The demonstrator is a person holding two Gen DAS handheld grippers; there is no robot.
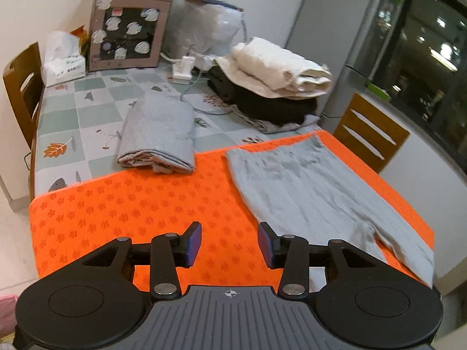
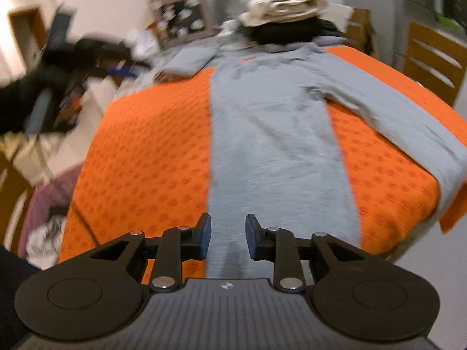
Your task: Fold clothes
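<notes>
Your tabletop [image 1: 87, 122] carries a green-checked cloth with leaf prints at the far end, and an orange mat [image 1: 140, 204] covers the near end. The grey garment [image 2: 274, 134] lies flat on that mat, running lengthwise away from you — one sleeve [image 2: 408, 122] stretches out toward the mat's right edge and its end hangs over the corner. In the right wrist view the garment's near end runs under your right gripper [image 2: 224, 236]; its jaws are spread with nothing between them, pads clear of the cloth. Your left gripper [image 1: 230, 242] sits over bare orange mat just left of the garment, jaws spread wider, nothing pinched.

Beyond the mat a folded grey piece [image 1: 159, 134] rests on the checked cloth, its near edge touching the mat. To its right a stack of folded clothes [image 1: 274, 93] — cream on top, black under it. A printed cardboard box [image 1: 128, 26] stands at the far end, a tissue pack [image 1: 62, 58] beside it and a white charger block [image 1: 182, 68] near the stack. Wooden chairs [image 1: 369, 134] stand at both sides. The right wrist view is blurred; the dark shape at its left edge is unclear.
</notes>
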